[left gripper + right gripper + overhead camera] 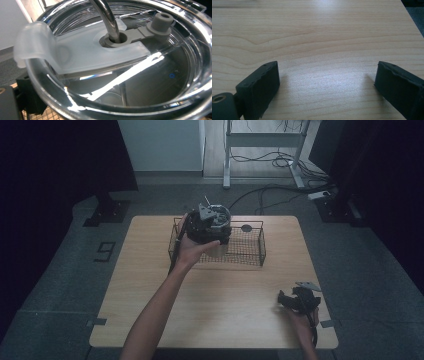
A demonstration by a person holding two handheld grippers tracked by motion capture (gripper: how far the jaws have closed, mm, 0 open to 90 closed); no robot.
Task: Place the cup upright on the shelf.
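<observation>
Clear plastic tumbler lid (120, 65) sits closest in the left gripper view, round, transparent, with a frosted flip tab (37, 42) across it, a grey rubber plug (161, 23) and a metal straw (107, 17) through its centre hole. One tumbler (216, 227), one lid, one straw. It is at the left end of the one black wire basket (245, 247) at the far side of the wooden table (150, 285); whether it rests in it or hangs just above, can't tell. Left gripper (206, 220) is at the tumbler; jaws partly apart, but whether the pads press it is hidden, so grip can't be told. Right gripper (295, 300) rests low on the table's near right corner, well apart from the basket; jaws spread wide, bare wood between them, touching nothing else. Two grippers, one per hand.
</observation>
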